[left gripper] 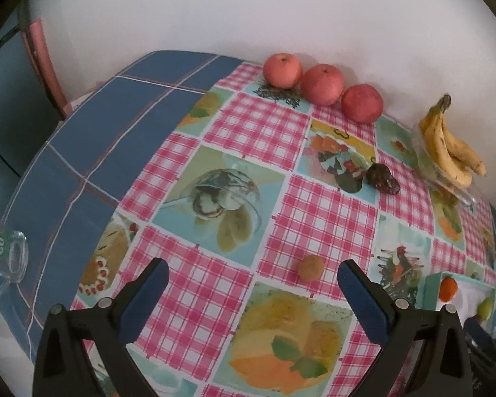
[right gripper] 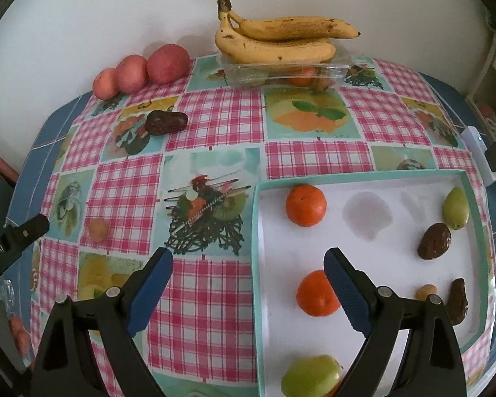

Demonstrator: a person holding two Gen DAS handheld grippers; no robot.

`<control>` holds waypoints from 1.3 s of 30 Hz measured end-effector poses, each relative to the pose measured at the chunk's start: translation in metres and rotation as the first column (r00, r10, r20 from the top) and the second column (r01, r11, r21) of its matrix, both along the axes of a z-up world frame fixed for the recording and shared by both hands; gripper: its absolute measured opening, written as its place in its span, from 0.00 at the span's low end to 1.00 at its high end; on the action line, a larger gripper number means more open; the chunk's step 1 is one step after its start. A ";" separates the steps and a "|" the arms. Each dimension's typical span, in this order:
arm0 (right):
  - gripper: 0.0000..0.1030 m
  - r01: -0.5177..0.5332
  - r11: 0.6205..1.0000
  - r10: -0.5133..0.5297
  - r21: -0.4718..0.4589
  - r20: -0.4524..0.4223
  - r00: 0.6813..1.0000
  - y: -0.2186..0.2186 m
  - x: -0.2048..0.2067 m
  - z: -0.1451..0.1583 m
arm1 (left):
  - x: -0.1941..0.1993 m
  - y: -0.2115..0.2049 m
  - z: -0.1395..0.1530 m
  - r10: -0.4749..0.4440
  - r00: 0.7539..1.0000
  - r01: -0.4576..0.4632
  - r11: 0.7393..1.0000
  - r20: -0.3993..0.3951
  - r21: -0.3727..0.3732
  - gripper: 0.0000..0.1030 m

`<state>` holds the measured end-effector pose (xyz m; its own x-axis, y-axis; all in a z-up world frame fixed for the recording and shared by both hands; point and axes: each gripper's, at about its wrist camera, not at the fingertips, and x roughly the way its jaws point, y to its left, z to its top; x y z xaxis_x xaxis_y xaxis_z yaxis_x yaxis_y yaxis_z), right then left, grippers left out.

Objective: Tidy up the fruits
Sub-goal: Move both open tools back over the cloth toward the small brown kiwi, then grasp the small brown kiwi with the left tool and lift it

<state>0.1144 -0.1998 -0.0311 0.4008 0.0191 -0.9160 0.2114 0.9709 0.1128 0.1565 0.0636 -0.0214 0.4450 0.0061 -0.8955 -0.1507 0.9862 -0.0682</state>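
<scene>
Two grippers, both mine, both empty. My left gripper has its blue-padded jaws spread wide above the checked pink-and-picture tablecloth. A small round tan-brown fruit lies on the cloth between the fingertips, closer to the right-hand pad, not touched. Ahead of it and a bit right sits a dark wrinkled brown fruit. Far ahead, against the white wall, three red-pink apples stand in a row, touching each other. Off to the far right, a bunch of spotted yellow bananas rests on a clear plastic punnet. A glass mug with a red-green logo is at my far left, on the blue part of the cloth.

My right gripper is also wide apart, holding nothing, hovering over the left edge of a white shallow tray with a teal rim. In the tray: one orange tangerine just behind my right pad, another tangerine further ahead, a pale green oval fruit under the right finger, a second green one at far right, two dark brown wrinkled pieces and, and a small tan fruit beside the nearer one.
</scene>
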 end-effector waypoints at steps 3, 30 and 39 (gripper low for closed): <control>0.90 0.003 1.000 -0.003 0.013 0.005 1.000 0.001 0.004 -0.001 | 0.004 -0.011 -0.002 -0.049 0.999 0.049 0.999 0.002 0.022 1.00; 0.90 0.023 1.000 -0.023 -0.002 -0.018 1.000 -0.004 0.007 -0.005 | 0.024 -0.043 -0.054 -0.132 0.987 0.121 0.985 -0.087 -0.124 0.39; 0.90 0.030 0.999 -0.031 -0.012 -0.026 0.999 -0.004 0.008 -0.008 | 0.027 -0.040 -0.046 -0.122 0.991 0.115 0.985 -0.052 -0.128 0.26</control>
